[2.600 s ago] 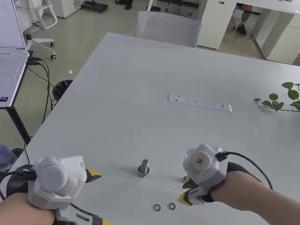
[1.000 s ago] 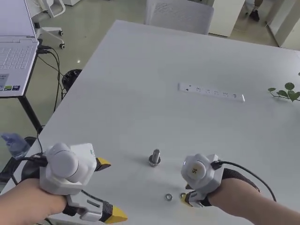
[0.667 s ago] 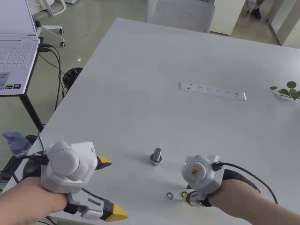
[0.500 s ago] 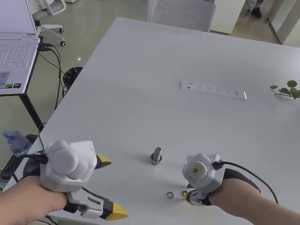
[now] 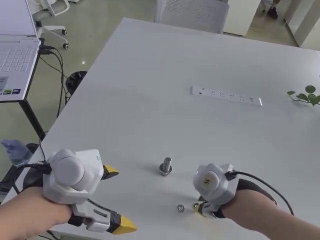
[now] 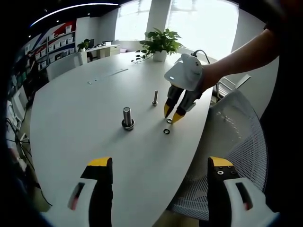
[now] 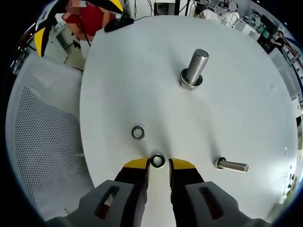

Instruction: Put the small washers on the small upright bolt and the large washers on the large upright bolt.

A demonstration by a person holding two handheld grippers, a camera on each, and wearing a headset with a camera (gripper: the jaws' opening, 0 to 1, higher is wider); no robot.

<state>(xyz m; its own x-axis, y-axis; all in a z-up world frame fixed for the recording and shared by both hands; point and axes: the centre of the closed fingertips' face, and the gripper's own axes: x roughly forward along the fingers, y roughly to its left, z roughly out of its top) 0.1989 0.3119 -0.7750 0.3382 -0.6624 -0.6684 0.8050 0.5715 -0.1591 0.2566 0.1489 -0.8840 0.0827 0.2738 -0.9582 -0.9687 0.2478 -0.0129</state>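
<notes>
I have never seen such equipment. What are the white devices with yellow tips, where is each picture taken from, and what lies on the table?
A person holds a hand-held gripper in each hand; there is no robot arm. The head view comes from a headset camera looking down at the white table. The two round pictures come from cameras on the grippers. The left gripper is open and holds nothing. The right gripper has its jaws close on either side of a washer; whether it pinches it, I cannot tell. A second washer, a large bolt and a small bolt are on the table.
</notes>
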